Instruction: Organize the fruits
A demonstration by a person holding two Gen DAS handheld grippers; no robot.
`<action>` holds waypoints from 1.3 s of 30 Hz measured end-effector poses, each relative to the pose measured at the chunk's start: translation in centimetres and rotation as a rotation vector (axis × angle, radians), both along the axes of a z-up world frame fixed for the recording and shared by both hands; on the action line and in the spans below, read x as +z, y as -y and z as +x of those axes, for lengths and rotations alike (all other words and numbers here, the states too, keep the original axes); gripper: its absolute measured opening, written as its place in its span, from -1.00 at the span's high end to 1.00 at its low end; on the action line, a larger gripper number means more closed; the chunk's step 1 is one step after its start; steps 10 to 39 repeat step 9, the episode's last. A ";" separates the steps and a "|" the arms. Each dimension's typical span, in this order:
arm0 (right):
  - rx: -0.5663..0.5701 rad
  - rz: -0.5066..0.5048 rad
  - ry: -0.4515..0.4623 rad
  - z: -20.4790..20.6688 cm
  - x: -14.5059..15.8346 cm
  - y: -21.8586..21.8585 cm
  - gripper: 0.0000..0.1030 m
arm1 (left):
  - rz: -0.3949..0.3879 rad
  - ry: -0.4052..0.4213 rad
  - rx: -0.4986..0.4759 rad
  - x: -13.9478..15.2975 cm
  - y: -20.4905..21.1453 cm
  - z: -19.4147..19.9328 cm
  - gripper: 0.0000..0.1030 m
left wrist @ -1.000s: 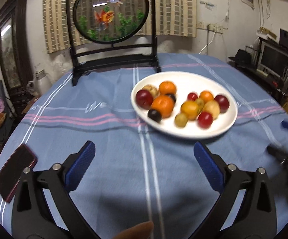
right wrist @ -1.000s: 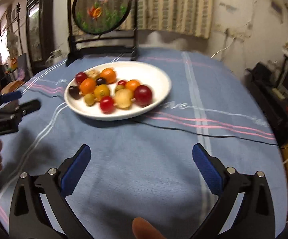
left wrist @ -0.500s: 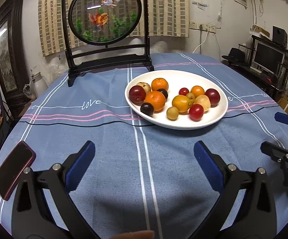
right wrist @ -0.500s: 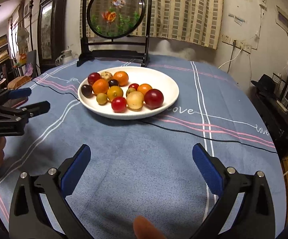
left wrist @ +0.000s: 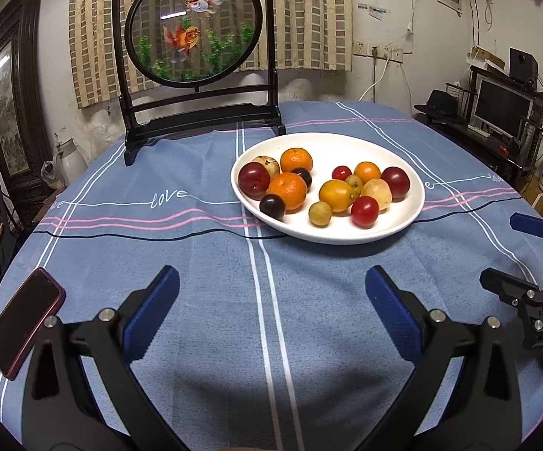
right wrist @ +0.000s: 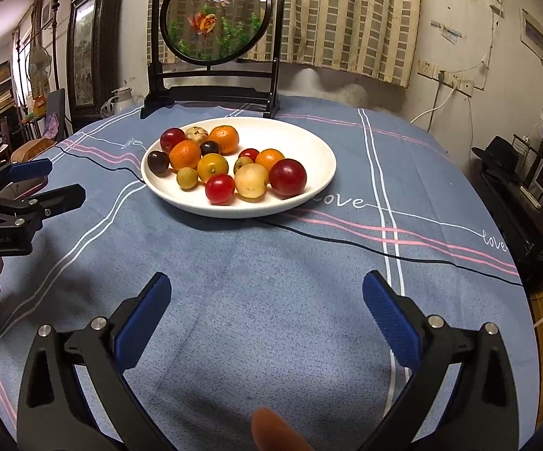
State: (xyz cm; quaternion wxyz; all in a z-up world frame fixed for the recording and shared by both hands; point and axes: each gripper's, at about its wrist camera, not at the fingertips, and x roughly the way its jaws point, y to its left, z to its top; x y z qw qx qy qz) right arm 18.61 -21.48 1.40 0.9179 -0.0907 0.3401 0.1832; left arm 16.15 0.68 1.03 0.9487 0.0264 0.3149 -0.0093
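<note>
Left wrist view takes in the round desk (left wrist: 196, 263), spread with a blue striped cloth so that everything on it stands out against one flat colour. At its far edge stands a dark framed goldfish screen (left wrist: 195, 30), set back where it blocks no reach. Nearer the middle sits the white plate (left wrist: 403, 221), and all the fruits (left wrist: 320, 188) lie inside it: none shows on the cloth. They rest in two loose clusters, oranges and dark plums toward one side, yellow, red and small green ones toward the other, touching within each cluster. Whether that is a sorted result or a mix waiting to be sorted, I cannot settle from this. A phone (left wrist: 23, 323) lies near the desk's left rim, well apart from the plate. The left claw (left wrist: 271, 300) hovers low over bare cloth short of the plate, spread wide and holding nothing; the right claw (right wrist: 267, 300) does the same from its side, equally wide and empty, both aimed at the plate, which I judge keeps either fruit cluster within easy reach.
</note>
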 end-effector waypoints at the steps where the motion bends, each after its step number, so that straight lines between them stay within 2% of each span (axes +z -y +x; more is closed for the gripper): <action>1: 0.000 0.000 0.000 0.0 0.0 0.0 -0.97 | 0.003 0.001 0.002 0.0 0.0 0.0 -0.96; 39: -0.001 -0.005 -0.001 0.0 -0.2 -0.1 -0.97 | 0.011 -0.007 -0.003 -0.2 0.3 0.2 -0.96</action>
